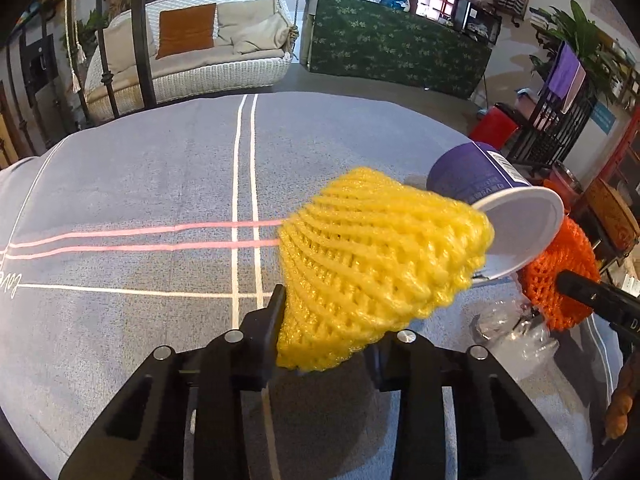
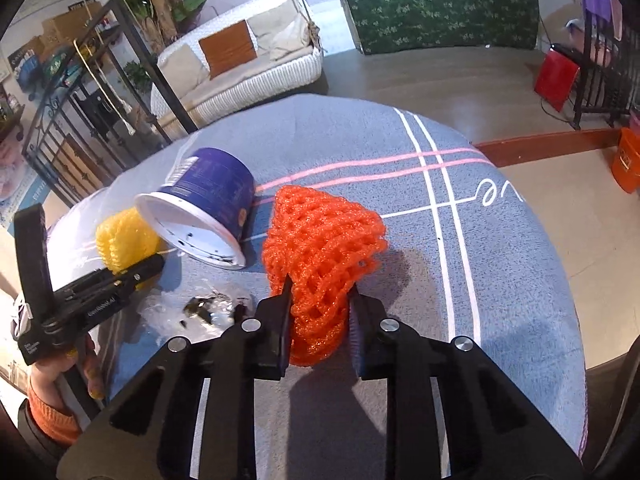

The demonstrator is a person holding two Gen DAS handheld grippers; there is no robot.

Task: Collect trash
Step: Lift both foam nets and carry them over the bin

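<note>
A yellow foam fruit net [image 1: 380,256] is squeezed at its near end between the fingers of my left gripper [image 1: 328,332], which is shut on it. My right gripper [image 2: 320,292] is shut on an orange foam net [image 2: 320,240] in the same way. Both nets lie on the grey-blue tablecloth [image 2: 500,280]. Between them a purple paper cup [image 2: 216,188] lies on its side, its white mouth towards me. A crumpled clear wrapper [image 2: 200,304] with dark bits rests in front of the cup. The right wrist view also shows the yellow net [image 2: 120,240] and the left gripper [image 2: 148,268] held by a hand.
The round table's edge curves close behind the cup and to the right. Beyond it stand a white wicker swing sofa [image 1: 192,48], a green-covered counter [image 1: 400,44], a red bin [image 2: 556,76] and an orange bucket [image 2: 628,160] on the floor.
</note>
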